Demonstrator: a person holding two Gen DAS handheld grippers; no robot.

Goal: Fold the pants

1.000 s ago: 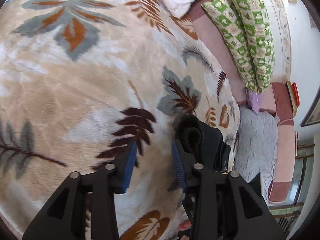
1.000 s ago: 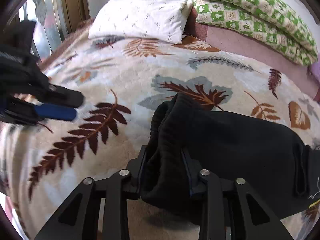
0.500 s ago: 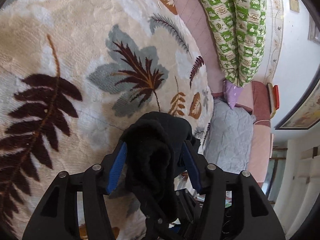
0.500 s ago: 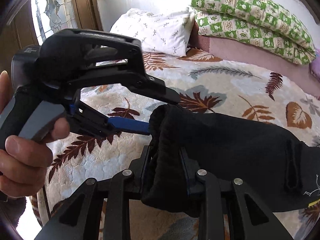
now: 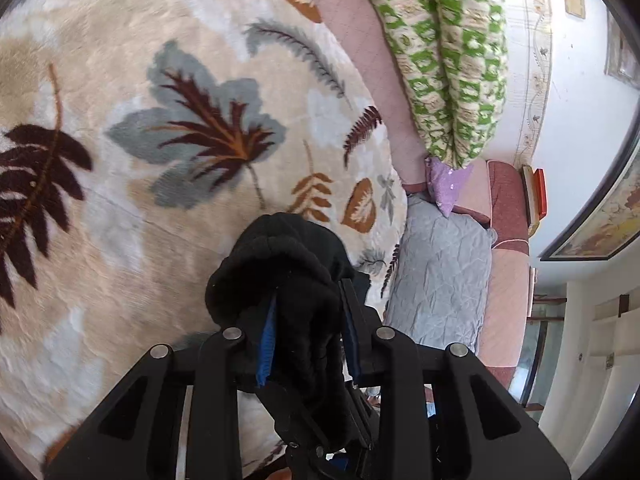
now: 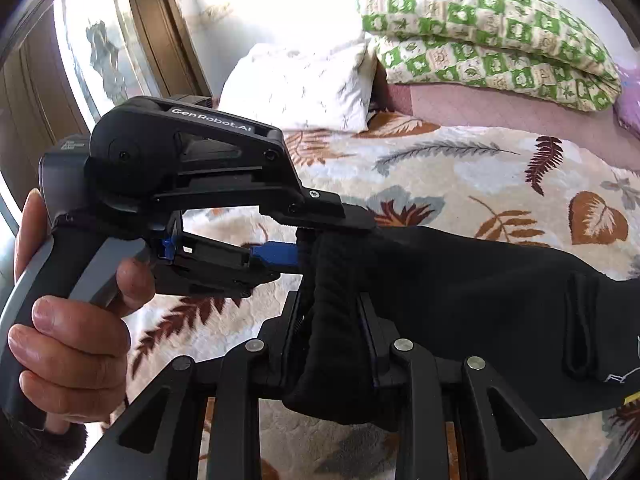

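Above the blanket point(image 5: 120, 200): black pants point(image 6: 460, 280); left gripper point(image 5: 308, 332) newly closing on bunched end, right gripper point(image 6: 332, 332) clamped beside; fold ready.

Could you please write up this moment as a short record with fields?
surface: leaf-print blanket on a bed
garment: black pants, bunched end lifted, the rest trailing right
left gripper: jaws closing, pants fabric between the blue pads
right gripper: shut on the same bunched end
hand: grips the left gripper's handle
background: white pillow, green patterned quilt
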